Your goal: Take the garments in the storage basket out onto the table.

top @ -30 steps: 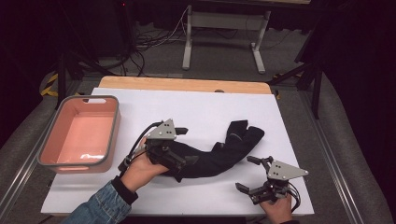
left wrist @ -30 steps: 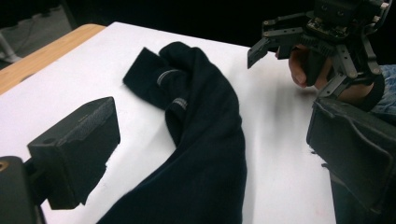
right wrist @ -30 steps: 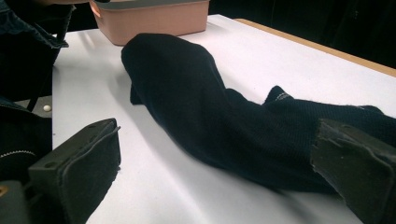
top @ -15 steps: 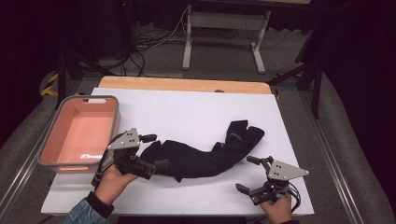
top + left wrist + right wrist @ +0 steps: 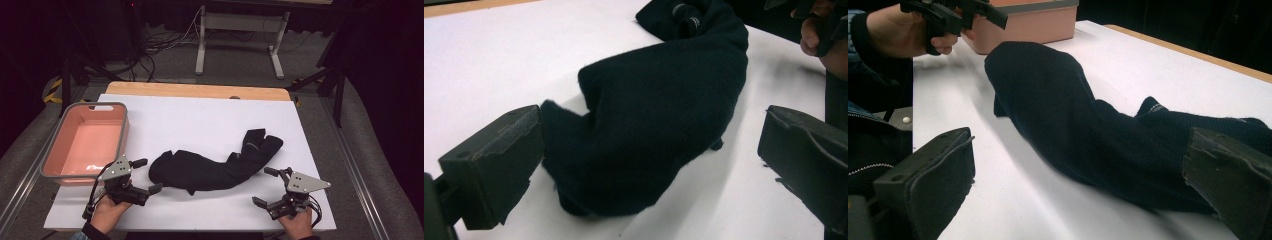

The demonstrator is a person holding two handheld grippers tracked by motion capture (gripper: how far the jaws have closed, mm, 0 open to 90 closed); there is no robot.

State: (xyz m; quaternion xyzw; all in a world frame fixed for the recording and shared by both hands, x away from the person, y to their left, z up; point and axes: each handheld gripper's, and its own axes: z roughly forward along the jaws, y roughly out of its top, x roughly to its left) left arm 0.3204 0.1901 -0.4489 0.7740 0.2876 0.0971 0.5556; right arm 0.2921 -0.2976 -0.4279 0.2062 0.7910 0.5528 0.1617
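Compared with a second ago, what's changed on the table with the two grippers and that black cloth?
The left gripper has drawn back toward the table's near left corner, beside the pink tub, and let go of the black cloth; its jaws have just been opening and now stand wide, the cloth's end just in front of them. That end now lies stretched out leftward. The right gripper, open, the tub and the cloth's far end stayed put.

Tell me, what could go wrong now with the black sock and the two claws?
1. The left claw stands open at the end of the black sock, one pad close against the cloth. Closing now might pinch just a small fold that slips out.
2. The sock lies bunched and curved on the white table, so tugging one end could drag the whole thing.
3. The pink bin sits close to the left claw and might get bumped.
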